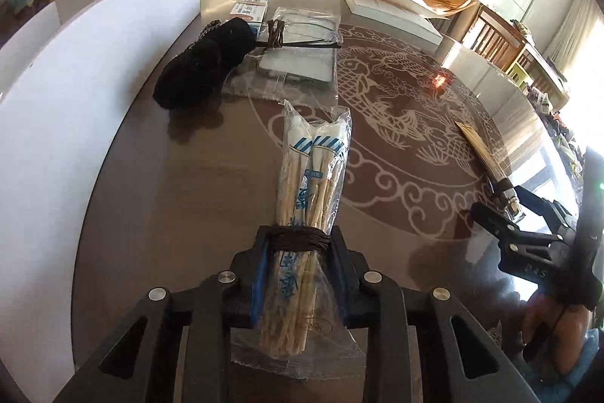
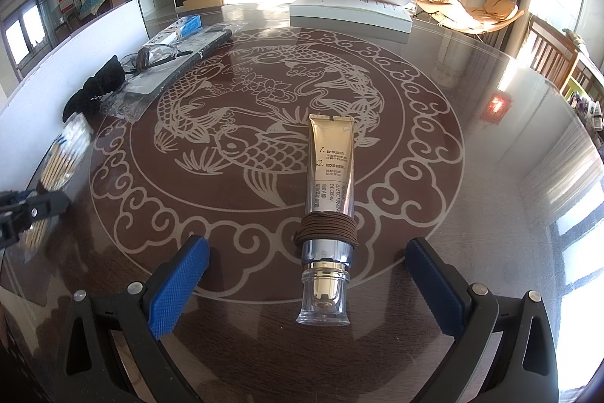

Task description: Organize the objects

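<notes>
My left gripper (image 1: 300, 240) is shut on a clear bag of cotton swabs (image 1: 313, 161), which is bound with brown cord at the point where the pads press. The bag points away from me, just above the table. In the right wrist view the same bag (image 2: 60, 157) shows blurred at the left edge. My right gripper (image 2: 307, 243) is open, its blue pads (image 2: 177, 286) standing wide on either side of a gold cream tube (image 2: 330, 161). The tube lies flat on the table (image 2: 472, 123) with brown cord wound around its neck. Neither pad touches it.
A black pouch (image 1: 204, 63), glasses (image 1: 302, 38) on a plastic-wrapped flat pack (image 1: 298, 67) and blue-and-white boxes (image 1: 251, 6) lie at the far left. A white box (image 1: 392, 10) sits at the far edge. A white panel (image 1: 75, 82) runs along the left.
</notes>
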Available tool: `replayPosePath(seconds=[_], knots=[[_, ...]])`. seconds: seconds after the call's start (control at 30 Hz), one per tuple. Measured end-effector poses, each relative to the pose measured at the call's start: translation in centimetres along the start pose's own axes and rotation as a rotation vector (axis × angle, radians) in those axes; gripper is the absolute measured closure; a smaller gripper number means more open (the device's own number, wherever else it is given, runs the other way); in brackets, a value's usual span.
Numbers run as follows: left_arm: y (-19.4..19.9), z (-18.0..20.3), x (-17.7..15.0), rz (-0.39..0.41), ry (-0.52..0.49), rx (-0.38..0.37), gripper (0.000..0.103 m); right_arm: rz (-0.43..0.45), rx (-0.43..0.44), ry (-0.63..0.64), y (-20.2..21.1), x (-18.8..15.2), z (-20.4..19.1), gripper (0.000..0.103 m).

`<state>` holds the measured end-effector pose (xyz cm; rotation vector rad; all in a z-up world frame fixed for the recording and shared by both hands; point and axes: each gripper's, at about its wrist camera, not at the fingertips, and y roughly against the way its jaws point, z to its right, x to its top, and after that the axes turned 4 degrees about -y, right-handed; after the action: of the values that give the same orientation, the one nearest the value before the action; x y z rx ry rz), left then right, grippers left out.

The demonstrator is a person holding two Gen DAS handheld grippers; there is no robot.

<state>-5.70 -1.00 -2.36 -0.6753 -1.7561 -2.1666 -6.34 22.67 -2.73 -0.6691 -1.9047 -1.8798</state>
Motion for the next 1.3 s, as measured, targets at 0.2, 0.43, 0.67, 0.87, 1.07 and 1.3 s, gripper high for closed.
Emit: replayPosePath(seconds=[0.2, 0.43, 0.67, 0.87, 1.07, 1.3], knots=[[0.5, 0.5, -1.7, 0.044, -0.001, 0.024, 0.012, 0.0, 0.0, 0.0, 0.0, 0.0, 0.0, 0.0], [-0.7, 2.9, -1.7, 0.065, -0.101, 0.114, 0.009, 0.0, 0.0, 0.0, 0.0, 0.0, 0.1, 0.0], [-1.2, 3.6, -1.8, 0.051, -0.135, 0.148, 0.0, 0.0, 0.0, 0.0, 0.0, 0.0, 0.0, 0.0], [-1.2, 3.6, -1.8, 0.055, -0.136, 0.148, 0.0, 0.0, 0.0, 0.0, 0.0, 0.0, 0.0, 0.0], [-1.2, 3.6, -1.8, 0.054, -0.136, 0.148, 0.0, 0.0, 0.0, 0.001, 0.0, 0.0, 0.1, 0.0], [-1.2, 3.6, -1.9, 0.054, -0.136, 0.148, 0.0, 0.0, 0.0, 0.001, 0.0, 0.0, 0.0, 0.0]])
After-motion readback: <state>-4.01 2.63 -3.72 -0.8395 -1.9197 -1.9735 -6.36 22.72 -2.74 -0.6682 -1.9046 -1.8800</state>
